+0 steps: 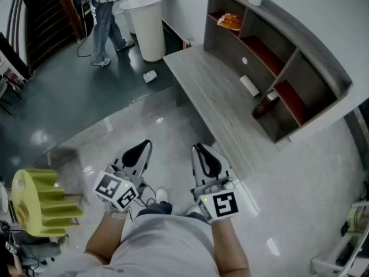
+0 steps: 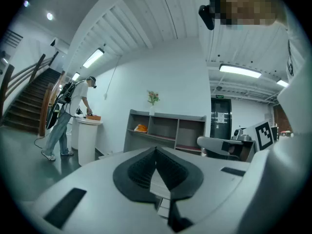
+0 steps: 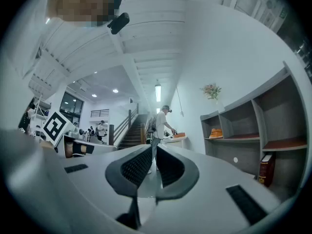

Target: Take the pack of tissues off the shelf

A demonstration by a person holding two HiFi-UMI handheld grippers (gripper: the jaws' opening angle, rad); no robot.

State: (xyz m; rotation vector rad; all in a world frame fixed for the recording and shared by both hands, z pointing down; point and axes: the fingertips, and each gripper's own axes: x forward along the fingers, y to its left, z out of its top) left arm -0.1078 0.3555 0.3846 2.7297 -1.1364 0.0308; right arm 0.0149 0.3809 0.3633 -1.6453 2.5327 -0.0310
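An orange pack of tissues lies in the far-left compartment of the grey shelf unit. The left gripper view shows the pack small and far off, and so does the right gripper view. My left gripper and right gripper hang side by side close to my body over the pale floor, well short of the shelf. Both point forward and hold nothing. The left gripper's jaws meet at the tips, and the right gripper's jaws are shut too.
A long grey bench runs in front of the shelf, with a white roll and a dark brown object on it. A person stands at a white round counter. A yellow slatted object sits at my left.
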